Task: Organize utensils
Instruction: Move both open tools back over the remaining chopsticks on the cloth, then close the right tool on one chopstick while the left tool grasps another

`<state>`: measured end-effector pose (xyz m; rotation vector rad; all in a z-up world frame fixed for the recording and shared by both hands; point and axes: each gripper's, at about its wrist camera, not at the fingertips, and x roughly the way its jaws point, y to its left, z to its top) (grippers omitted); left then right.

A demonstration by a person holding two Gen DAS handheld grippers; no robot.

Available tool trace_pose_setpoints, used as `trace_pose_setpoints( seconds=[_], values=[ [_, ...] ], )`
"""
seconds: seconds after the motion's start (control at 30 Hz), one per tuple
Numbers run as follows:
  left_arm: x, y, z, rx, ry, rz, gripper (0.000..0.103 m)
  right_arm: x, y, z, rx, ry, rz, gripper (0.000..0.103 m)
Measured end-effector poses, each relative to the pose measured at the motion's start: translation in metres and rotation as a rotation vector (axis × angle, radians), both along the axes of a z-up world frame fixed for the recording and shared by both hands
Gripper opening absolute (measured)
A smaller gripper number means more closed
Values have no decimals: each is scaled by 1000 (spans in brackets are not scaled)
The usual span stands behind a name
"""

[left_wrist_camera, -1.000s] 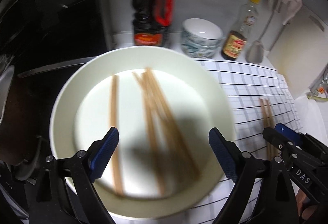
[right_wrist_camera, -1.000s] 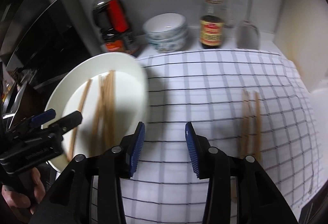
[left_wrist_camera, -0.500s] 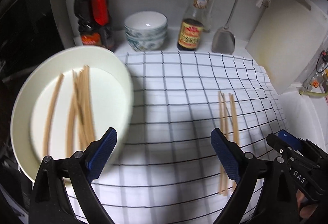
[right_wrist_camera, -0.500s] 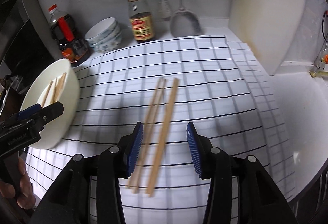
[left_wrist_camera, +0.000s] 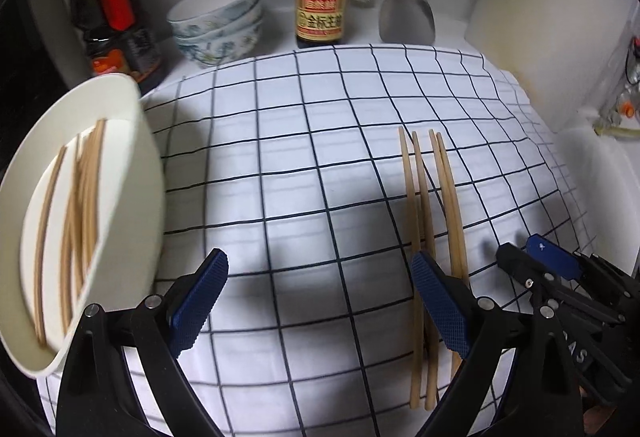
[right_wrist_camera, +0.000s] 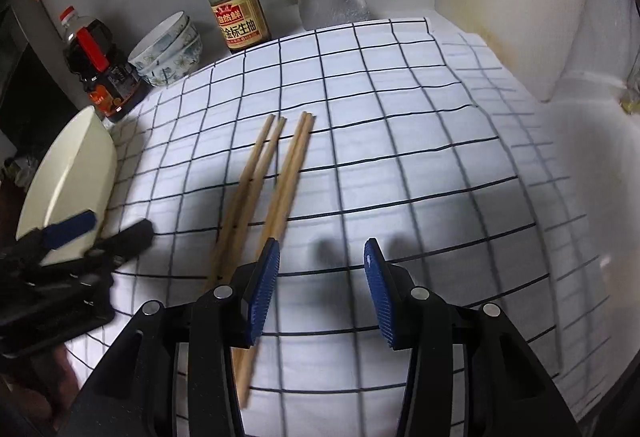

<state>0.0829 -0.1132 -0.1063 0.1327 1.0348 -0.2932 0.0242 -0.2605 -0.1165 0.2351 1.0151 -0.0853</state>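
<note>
Left wrist view: the left tongs (left_wrist_camera: 320,301) hang spread wide and empty over the checked cloth (left_wrist_camera: 304,157) on the surface. Four chopsticks (left_wrist_camera: 434,205) lie side by side on the cloth at the right, their near ends passing under the right blue pad. More chopsticks (left_wrist_camera: 76,213) rest on the white plate (left_wrist_camera: 132,141) at the left edge.

Right wrist view: the right tongs (right_wrist_camera: 320,289) stand partly spread, gripping nothing, just right of the cloth's chopsticks (right_wrist_camera: 272,173). The left tongs (right_wrist_camera: 96,229) show at far left before the plate (right_wrist_camera: 68,173).
</note>
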Motion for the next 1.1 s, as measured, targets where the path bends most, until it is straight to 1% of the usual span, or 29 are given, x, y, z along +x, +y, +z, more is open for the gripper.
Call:
trace_pose_setpoints(
  seconds=[0.2, 0.5, 0.63, 0.93, 1.1],
  values=[
    [10, -1, -15, -10, 25, -25, 91, 5, 6, -11, -8, 10, -15, 42],
    [20, -4, -25, -18, 44, -60, 91, 8, 11, -19, -41, 24, -34, 42],
    [21, -5, -25, -19, 46, -70, 91, 8, 16, -18, -70, 18, -28, 42],
    [25, -7, -26, -19, 45, -77, 91, 6, 19, -19, -69, 25, -16, 42],
    [25, -7, -27, -21, 48, -73, 91, 8, 25, -21, -102, 27, 9, 42]
  ],
)
